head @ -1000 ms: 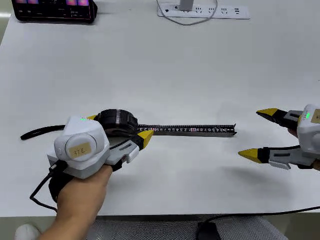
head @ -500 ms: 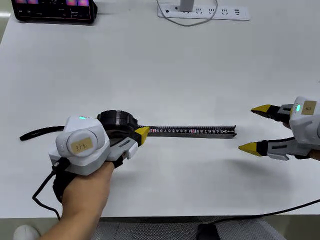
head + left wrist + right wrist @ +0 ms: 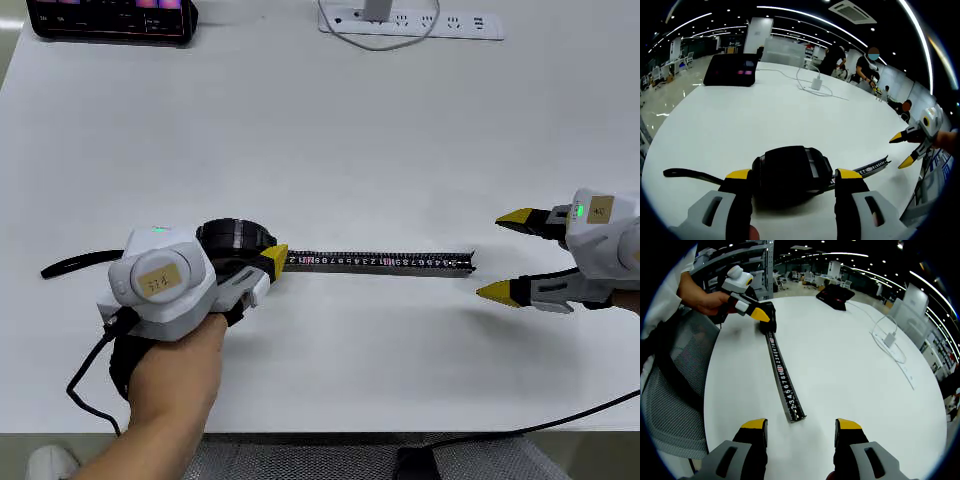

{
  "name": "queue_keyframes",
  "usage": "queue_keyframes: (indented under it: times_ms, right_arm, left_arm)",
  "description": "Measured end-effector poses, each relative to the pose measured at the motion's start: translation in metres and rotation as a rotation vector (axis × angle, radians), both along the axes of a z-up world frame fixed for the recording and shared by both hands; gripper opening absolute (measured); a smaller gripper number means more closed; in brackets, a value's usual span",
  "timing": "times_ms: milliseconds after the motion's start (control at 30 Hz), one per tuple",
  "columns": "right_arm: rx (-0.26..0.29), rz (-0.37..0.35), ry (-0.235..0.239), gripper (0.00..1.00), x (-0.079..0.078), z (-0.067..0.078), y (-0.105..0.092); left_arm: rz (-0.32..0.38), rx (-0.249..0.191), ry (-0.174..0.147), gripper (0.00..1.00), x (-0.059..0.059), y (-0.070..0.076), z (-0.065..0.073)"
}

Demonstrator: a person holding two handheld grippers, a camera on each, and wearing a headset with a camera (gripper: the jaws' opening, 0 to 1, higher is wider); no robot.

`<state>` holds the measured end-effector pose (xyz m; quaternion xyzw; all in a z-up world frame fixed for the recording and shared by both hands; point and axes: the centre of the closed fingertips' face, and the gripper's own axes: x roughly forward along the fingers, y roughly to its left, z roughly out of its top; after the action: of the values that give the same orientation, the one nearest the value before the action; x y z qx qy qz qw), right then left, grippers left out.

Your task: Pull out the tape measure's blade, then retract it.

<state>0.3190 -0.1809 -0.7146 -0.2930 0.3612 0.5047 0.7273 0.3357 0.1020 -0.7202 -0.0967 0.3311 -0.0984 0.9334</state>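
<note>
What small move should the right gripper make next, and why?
Probably ease the right gripper forward to bring the blade tip between its open jaws. The blade already lies extended on the table, the left gripper clamps the tape measure case, and the tip lies free.

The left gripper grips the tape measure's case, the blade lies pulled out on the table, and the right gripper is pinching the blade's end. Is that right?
Not quite: the right gripper is open and apart from the end of the blade, touching nothing, as the head view shows. The left gripper does grip the case, and the blade lies pulled out on the table.
</note>
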Motion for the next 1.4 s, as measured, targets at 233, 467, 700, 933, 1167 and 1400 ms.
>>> queue_keyframes:
  times_ms: [233,467,700,933,1167,1400]
  right_arm:
    - [-0.006,0.009,0.012,0.49,0.0,-0.002,0.0]
    - [-0.016,0.043,0.044,0.44,-0.002,-0.007,0.004]
    - [-0.036,0.089,0.08,0.33,-0.002,-0.013,0.01]
    - [-0.053,0.124,0.103,0.28,-0.002,-0.019,0.014]
    - [-0.07,0.152,0.119,0.22,-0.001,-0.025,0.017]
    - [-0.089,0.18,0.126,0.16,-0.001,-0.029,0.016]
  left_arm:
    - [0.011,0.0,0.01,0.6,0.0,0.001,-0.002]
    - [0.004,0.011,0.015,0.6,0.0,0.001,-0.003]
    - [0.007,0.003,0.023,0.61,0.001,0.001,-0.006]
    - [0.01,-0.001,0.025,0.61,0.001,0.001,-0.007]
    - [0.01,-0.001,0.025,0.61,0.0,0.001,-0.007]
    - [0.01,-0.001,0.026,0.61,0.0,0.001,-0.007]
